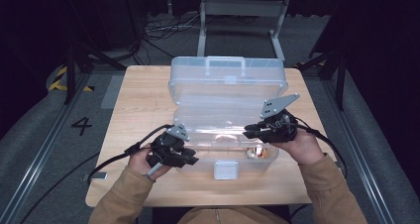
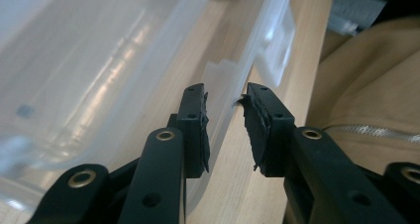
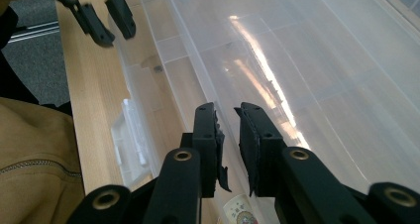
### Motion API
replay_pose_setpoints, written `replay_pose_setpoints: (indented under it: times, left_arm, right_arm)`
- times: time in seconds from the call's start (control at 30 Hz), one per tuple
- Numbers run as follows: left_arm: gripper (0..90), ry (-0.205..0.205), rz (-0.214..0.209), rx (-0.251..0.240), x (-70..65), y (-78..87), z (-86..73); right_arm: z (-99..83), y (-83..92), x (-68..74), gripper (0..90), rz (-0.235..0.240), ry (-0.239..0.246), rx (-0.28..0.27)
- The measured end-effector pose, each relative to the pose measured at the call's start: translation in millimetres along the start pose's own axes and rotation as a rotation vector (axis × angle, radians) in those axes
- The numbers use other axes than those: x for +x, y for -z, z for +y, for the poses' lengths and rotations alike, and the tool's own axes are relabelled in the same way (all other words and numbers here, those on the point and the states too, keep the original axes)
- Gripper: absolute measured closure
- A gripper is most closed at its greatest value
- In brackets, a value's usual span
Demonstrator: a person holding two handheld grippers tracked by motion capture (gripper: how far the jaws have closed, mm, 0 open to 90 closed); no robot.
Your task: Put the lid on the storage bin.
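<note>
Setting: pale wooden table (image 1: pixel 138 92) under my tongs, dark studio floor and cables beyond.
Box: clear plastic storage box (image 1: pixel 225 92), lid thrown back away from me, base between my two hands.
Left tongs (image 2: pixel 225 110): jaws apart, straddling the thin front wall; pads not pressing it, as far as I can see.
Right tongs (image 3: pixel 227 116): narrow gap, nothing gripped; hovering over the inner tray.
Contents: small packet (image 1: pixel 258 153) just below my right tongs.
Handling: I judge it light, thin-walled, flexy and slick; could slide or bow.
Hold: rim edges or front latch (image 1: pixel 225 170).
</note>
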State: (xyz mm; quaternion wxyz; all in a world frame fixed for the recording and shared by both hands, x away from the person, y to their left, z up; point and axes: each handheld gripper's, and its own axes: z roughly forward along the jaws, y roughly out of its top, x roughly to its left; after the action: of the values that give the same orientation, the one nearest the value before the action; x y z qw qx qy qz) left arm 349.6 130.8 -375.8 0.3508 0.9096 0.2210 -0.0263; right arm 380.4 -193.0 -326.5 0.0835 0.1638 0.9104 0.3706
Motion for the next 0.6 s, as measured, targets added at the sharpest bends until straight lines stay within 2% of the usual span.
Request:
replay_pose_setpoints:
  times: [0.17,0.2,0.3,0.47,0.57,0.6]
  left_arm:
    - [71.0,0.005,0.016,-0.063,0.3,13.7,0.3]
    - [71.3,0.005,0.016,-0.063,0.3,13.7,0.3]
    - [71.2,0.004,0.052,-0.1,-2.4,19.5,3.6]
    - [72.9,0.018,0.037,-0.18,-2.8,29.6,10.2]
    - [73.5,0.027,0.049,-0.204,-2.3,33.7,11.8]
    - [74.0,0.035,0.06,-0.231,-1.2,38.3,13.8]
  right_arm:
    - [0.2,0.0,0.1,78.1,-0.001,-0.002,0.001]
    - [0.2,0.0,0.1,78.1,-0.001,-0.002,0.001]
    - [0.0,0.0,-0.1,78.0,-0.002,0.0,-0.001]
    - [-0.1,0.1,0.0,78.0,-0.002,0.0,0.0]
    - [-0.1,0.2,0.2,78.0,-0.003,0.0,0.002]
    - [-0.2,0.2,0.2,78.0,-0.003,0.0,0.002]
